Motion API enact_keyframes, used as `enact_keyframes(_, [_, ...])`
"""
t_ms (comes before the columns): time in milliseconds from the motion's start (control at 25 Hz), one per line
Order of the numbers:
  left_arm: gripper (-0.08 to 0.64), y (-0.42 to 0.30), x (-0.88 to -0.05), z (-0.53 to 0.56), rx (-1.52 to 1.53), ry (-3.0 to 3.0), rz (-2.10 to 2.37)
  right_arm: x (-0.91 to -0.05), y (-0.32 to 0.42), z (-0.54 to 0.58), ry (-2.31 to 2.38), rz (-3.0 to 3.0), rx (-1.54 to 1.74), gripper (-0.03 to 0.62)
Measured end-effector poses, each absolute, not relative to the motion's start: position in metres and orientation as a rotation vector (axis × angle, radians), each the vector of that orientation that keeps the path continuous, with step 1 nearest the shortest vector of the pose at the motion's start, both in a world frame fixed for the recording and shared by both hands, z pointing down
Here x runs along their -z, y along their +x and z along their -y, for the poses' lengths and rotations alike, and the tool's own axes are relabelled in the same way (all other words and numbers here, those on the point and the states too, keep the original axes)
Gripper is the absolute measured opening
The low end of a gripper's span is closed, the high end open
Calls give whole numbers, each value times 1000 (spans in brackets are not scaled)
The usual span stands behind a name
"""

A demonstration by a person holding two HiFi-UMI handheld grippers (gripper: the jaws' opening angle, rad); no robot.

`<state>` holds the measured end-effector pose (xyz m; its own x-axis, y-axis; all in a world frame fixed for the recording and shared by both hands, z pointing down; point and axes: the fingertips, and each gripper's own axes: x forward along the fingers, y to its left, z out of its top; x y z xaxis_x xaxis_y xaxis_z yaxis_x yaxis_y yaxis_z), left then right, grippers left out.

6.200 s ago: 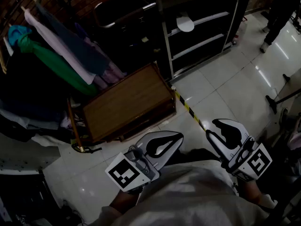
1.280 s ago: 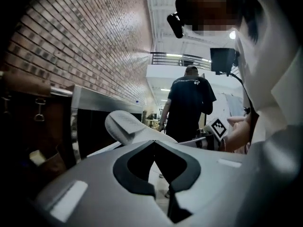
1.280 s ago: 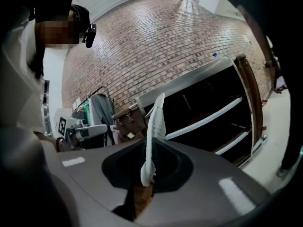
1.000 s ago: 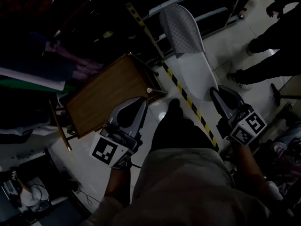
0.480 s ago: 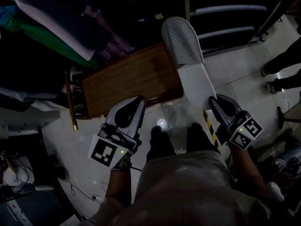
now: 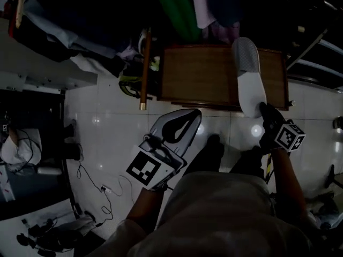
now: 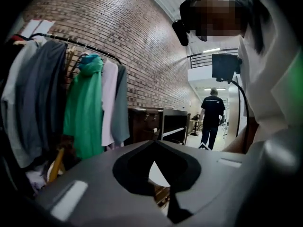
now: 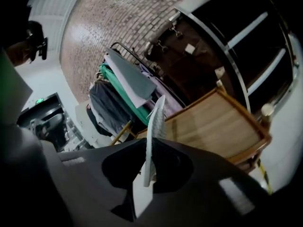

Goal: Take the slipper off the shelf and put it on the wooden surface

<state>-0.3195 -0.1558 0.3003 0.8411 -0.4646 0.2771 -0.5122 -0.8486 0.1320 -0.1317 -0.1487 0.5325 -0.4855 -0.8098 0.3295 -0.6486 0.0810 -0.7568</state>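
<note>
The right gripper (image 6: 266, 112) is clenched on the heel of the one white slipper (image 6: 248, 76), its jaws pressing the sole from both sides in the right gripper view (image 8: 147, 176). The slipper (image 8: 154, 126) reaches out over the right part of the single wooden counter (image 6: 203, 74). Its toe lies near the far edge and its heel juts past the near edge, over the floor. The head view is dim, so it may be resting on the wood or just above it; I cannot tell which.

The counter's middle and left stretch are bare. Hanging garments (image 6: 182, 7) crowd its far edge, and a wooden pole (image 6: 144, 68) stands just beside its left edge. White tiled floor (image 6: 107, 122) lies open along the near edge, with cables (image 6: 91, 182) well off to the left.

The left gripper (image 6: 194, 115) hangs over that floor, short of the counter. Its two jaws are closed tip to tip on nothing (image 7: 160, 195).
</note>
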Motion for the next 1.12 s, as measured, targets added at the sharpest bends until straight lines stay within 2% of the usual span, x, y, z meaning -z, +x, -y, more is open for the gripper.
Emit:
enact_keyframes(280, [0,-405,-303,148,-368,2714,860,-598,-164,196,-1769,-2082,1485,37])
enact_keyframes(320, [0,-409,-302,149,-371,2709,852,-601,-162,193,-1827,-2087,1506,54])
enact_keyframes(440, [0,-412,-303,154,-369,2710,809,-605,-153,180,-1990,-2103,1521,189])
enact_keyframes(520, [0,-410,-308,161,-352,2719,766,-599,-141,172,-2109,-2078,1474,206])
enact_keyframes(640, [0,-407,-306,173,-306,2767,709,-558,-128,160,-2209,-2030,1322,207])
enact_keyframes(800, [0,-394,-296,164,-262,2794,640,-468,-129,123,-2116,-2112,1112,250])
enact_keyframes(880, [0,-372,-299,142,-278,2803,566,-425,-129,98,-2035,-2172,986,272])
enact_keyframes(1120, [0,-297,-300,58,-317,2809,422,-342,-119,18,-1890,-2300,705,276])
